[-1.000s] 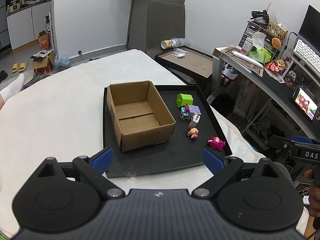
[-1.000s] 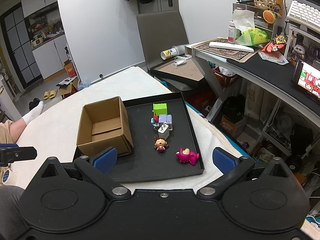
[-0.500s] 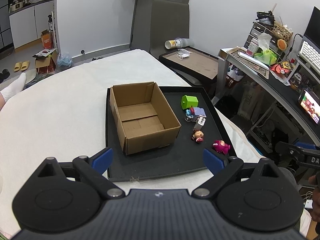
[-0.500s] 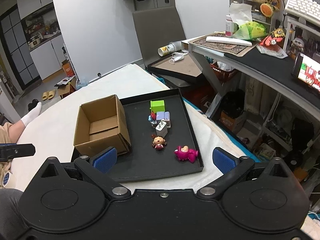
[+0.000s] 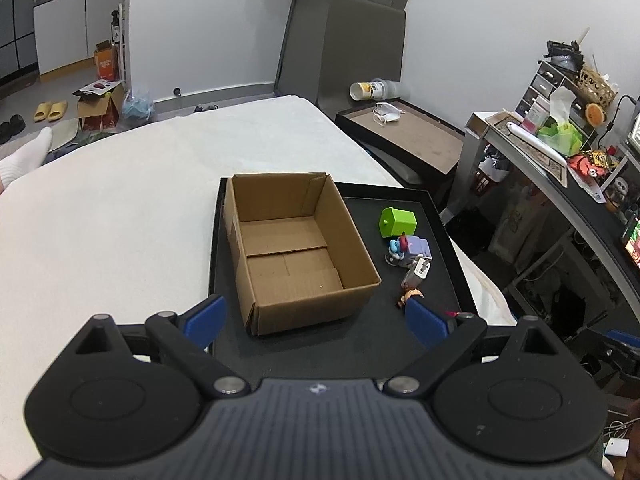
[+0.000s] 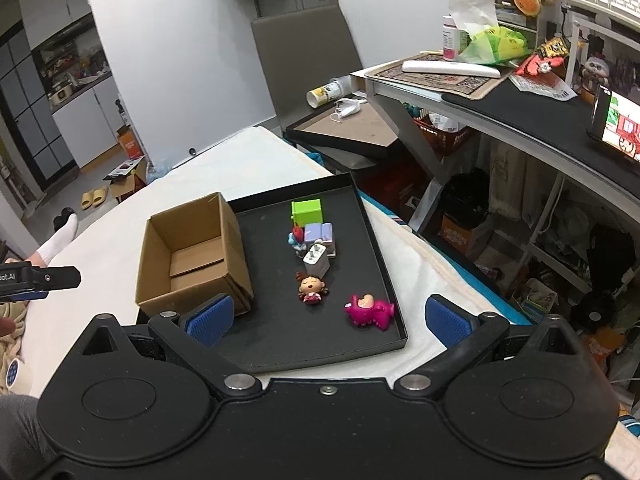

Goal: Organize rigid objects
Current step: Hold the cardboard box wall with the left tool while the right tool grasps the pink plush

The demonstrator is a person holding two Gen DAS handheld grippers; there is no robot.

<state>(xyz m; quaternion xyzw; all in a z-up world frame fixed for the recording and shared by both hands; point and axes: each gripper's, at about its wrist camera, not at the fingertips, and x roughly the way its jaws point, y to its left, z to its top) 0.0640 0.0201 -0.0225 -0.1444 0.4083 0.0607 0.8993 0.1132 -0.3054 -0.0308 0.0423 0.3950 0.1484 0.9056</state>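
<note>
1. Tray (image 6: 384, 272): black, shallow-rimmed, lying on a white padded surface (image 5: 120, 216); it carries the box and all the toys.
2. Box (image 5: 296, 248): open cardboard, empty, on the tray's left part as seen from the right wrist.
3. Green block (image 6: 307, 211): farthest toy, right of the box, apart from it.
4. Lilac toy (image 6: 320, 234): just in front of the green block, with a small blue-and-red figure (image 6: 296, 238) touching its left side.
5. White plug (image 6: 316, 258): tilted, against the lilac toy's near side.
6. Doll (image 6: 311, 286): lying face up, nearer than the plug.
7. Pink toy (image 6: 370, 310): on its side near the tray's near right corner.
8. Left gripper (image 5: 316, 318): blue pads spread wide, empty, above the tray's near edge facing the box.
9. Right gripper (image 6: 330, 316): pads likewise wide apart, empty, above the tray's near edge.
</note>
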